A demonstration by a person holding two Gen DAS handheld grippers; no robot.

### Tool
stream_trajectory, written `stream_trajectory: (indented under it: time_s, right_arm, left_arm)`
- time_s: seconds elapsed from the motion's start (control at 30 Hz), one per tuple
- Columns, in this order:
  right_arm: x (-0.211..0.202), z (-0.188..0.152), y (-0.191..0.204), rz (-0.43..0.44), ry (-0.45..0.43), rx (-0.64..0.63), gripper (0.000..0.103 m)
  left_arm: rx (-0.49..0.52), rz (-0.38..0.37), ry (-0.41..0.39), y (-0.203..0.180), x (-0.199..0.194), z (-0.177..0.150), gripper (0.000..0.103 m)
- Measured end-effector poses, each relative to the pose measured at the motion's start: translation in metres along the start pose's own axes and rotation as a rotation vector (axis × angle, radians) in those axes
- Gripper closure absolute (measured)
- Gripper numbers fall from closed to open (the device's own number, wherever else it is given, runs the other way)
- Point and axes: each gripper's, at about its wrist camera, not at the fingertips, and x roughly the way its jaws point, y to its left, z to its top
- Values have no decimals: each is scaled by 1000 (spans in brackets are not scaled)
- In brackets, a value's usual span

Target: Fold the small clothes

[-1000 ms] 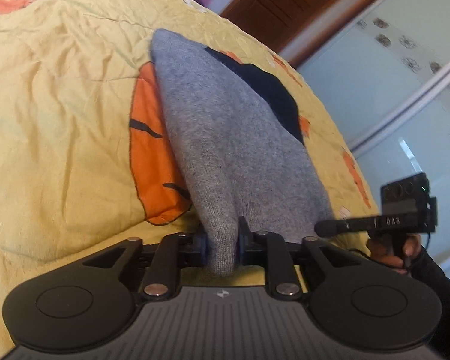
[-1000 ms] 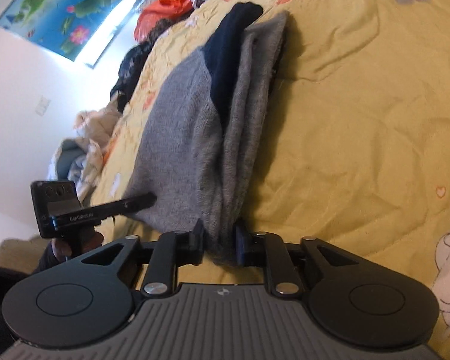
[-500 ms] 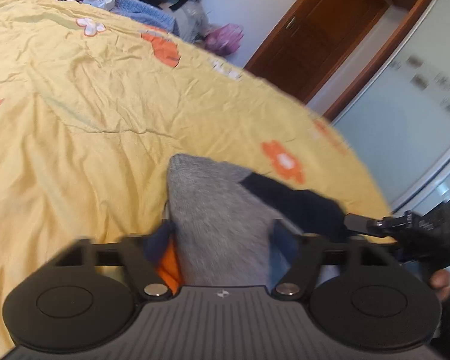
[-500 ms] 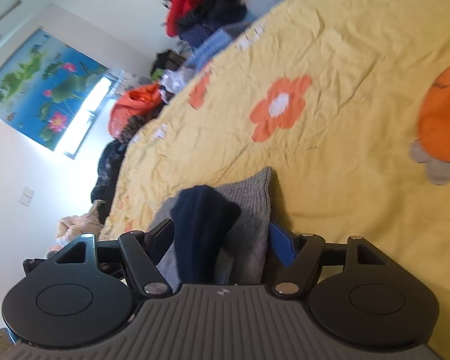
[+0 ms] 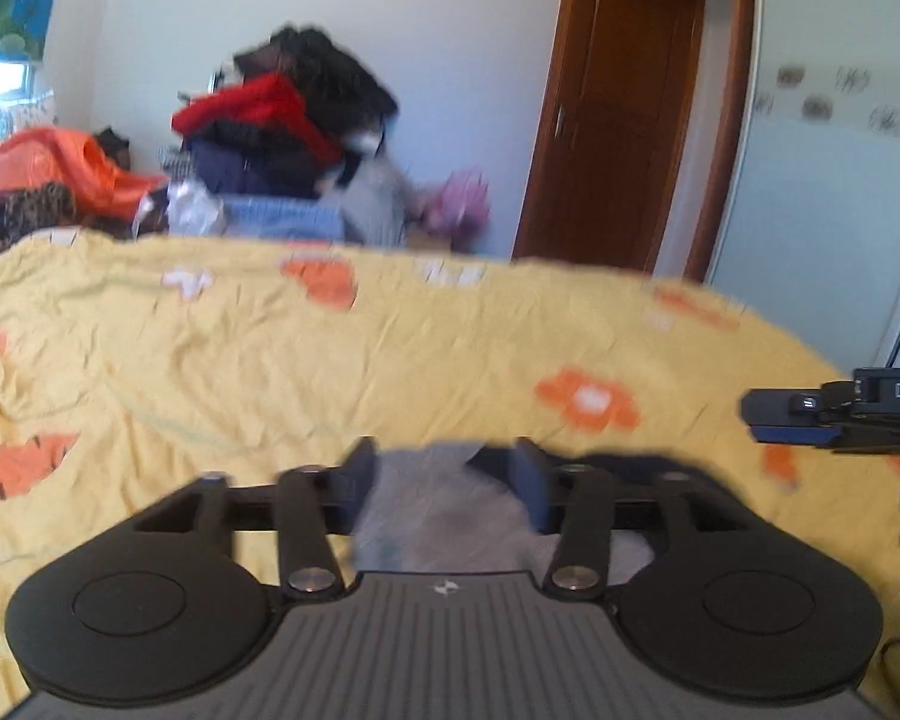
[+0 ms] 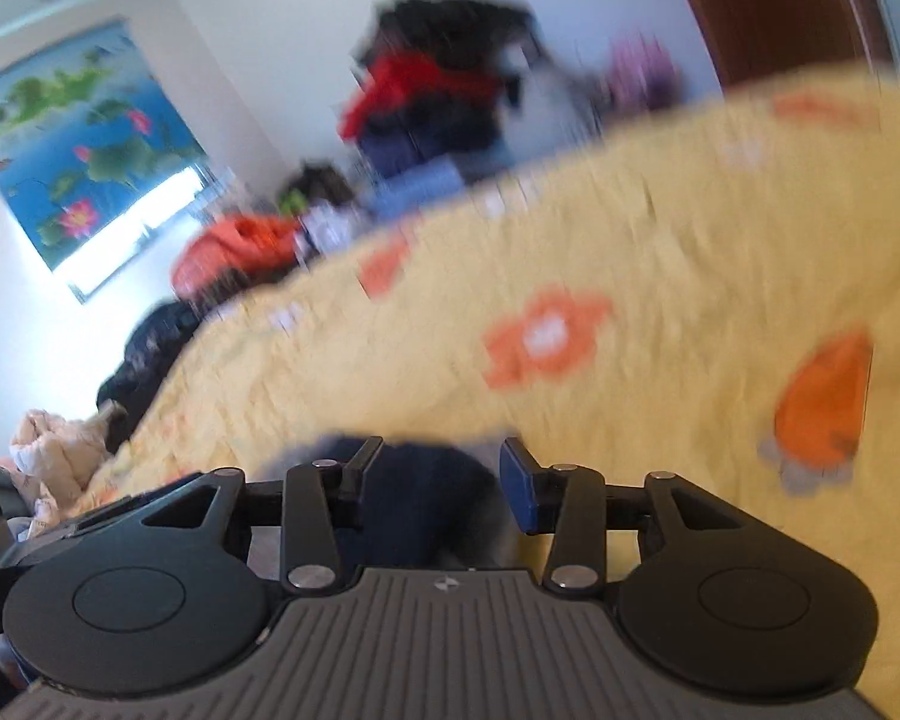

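A grey knit garment (image 5: 438, 510) with a dark navy part (image 6: 414, 504) lies on the yellow bedspread (image 5: 270, 360), mostly hidden under both grippers. My left gripper (image 5: 447, 468) is open, its jaws wide apart over the grey cloth, not holding it. My right gripper (image 6: 438, 471) is open over the navy part. The right gripper's tip (image 5: 810, 420) shows at the right edge of the left wrist view. Both views are blurred.
A heap of clothes (image 5: 282, 132) and an orange bag (image 5: 60, 162) lie beyond the bed's far edge. A brown wooden door (image 5: 612, 120) and a white sliding wardrobe (image 5: 840, 180) stand at right. A lotus picture (image 6: 78, 138) hangs by the window.
Both grippers opened and let go of the grey garment, then pulled back and tilted up, so the views now look across the bed to the far wall.
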Motion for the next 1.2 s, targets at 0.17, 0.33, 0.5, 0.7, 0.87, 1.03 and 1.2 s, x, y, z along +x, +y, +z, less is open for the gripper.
stream_trajectory:
  time_s: [0.17,0.33,0.5,0.7,0.87,1.03,1.2]
  right_arm:
    - [33,-4,47,-9,-28,-107,38]
    - [91,-37,21,-108,89,-99,40]
    - [88,-41,13,-75,84,-80,45]
    - [87,-39,6,-45,77,-34,45]
    - [64,-22,23,-85,45,18,38]
    - [81,-14,38,-98,83,-64,29]
    - [107,-31,23,-125,129,-93,29]
  left_arm:
    - [-16,47,139,-26,41,-4,19]
    - [32,94,195,-23,64,-33,18]
    - [12,86,212,-21,70,-31,16]
    - [4,93,207,-21,68,-31,16]
    - [5,101,206,-22,66,-32,16]
    - [6,102,206,-22,66,-32,16]
    - [2,99,205,-23,65,-32,16]
